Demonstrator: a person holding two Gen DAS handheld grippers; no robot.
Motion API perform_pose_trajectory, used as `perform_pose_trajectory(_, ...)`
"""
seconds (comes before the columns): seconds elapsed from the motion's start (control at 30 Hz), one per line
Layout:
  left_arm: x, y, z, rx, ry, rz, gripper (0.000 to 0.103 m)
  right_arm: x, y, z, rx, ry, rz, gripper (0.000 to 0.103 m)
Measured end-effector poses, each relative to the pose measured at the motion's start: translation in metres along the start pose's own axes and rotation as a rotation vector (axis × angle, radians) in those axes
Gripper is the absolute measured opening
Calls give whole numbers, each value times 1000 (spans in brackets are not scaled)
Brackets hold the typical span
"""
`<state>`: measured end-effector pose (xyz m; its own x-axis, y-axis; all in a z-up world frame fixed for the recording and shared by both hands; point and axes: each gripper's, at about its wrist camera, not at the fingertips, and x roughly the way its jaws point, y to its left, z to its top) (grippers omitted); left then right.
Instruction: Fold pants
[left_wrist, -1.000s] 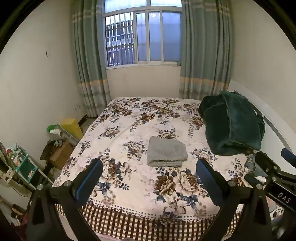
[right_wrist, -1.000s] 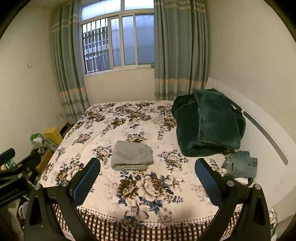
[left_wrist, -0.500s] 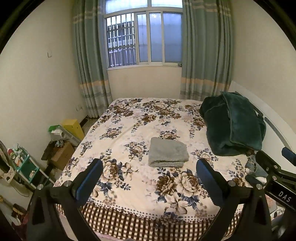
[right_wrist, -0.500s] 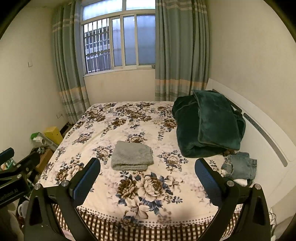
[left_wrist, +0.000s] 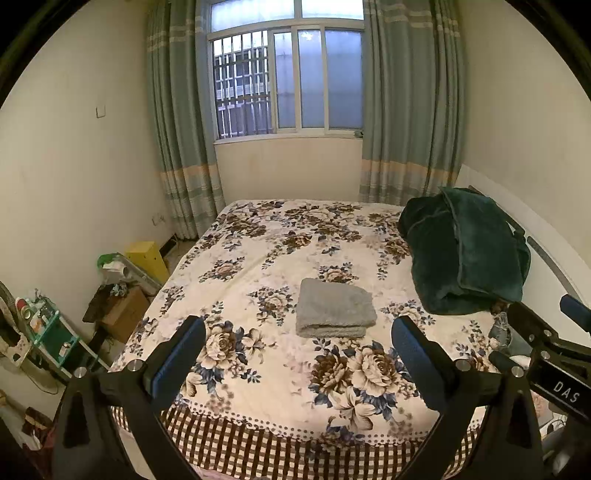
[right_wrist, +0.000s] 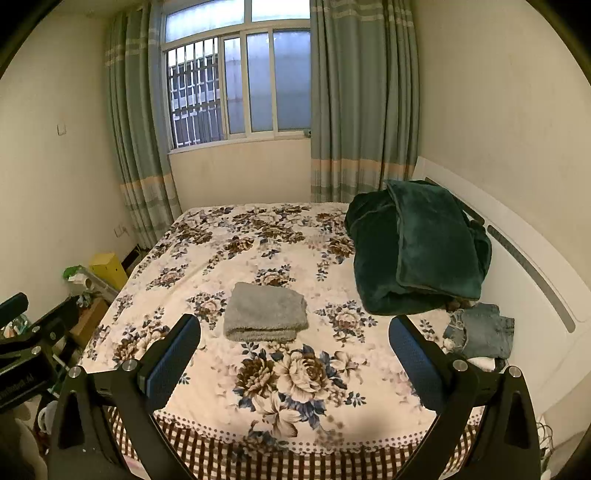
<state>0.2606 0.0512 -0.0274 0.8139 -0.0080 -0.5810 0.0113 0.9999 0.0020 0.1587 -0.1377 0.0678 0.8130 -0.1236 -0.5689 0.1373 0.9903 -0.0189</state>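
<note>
Pants folded on bed, both grippers' jaws apart.

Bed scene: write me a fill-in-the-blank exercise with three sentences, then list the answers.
1. The folded pants lying on the bed are ____ in colour.
2. The dark green blanket is piled on the bed next to the ____.
3. Both the left tongs and the right tongs have their jaws ____ and hold nothing.

Answers: grey; headboard; open

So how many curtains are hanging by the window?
2. One curtain hangs left of the window, the other curtain right of it. Both reach down behind the bed, so their bottoms are hidden.
</note>
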Motion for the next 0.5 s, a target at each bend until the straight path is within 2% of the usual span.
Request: perform_pose_trajectory(0.5, 0, -3, -2, 3, 1, -10, 103, 1, -2, -1, 4, 3, 1, 103)
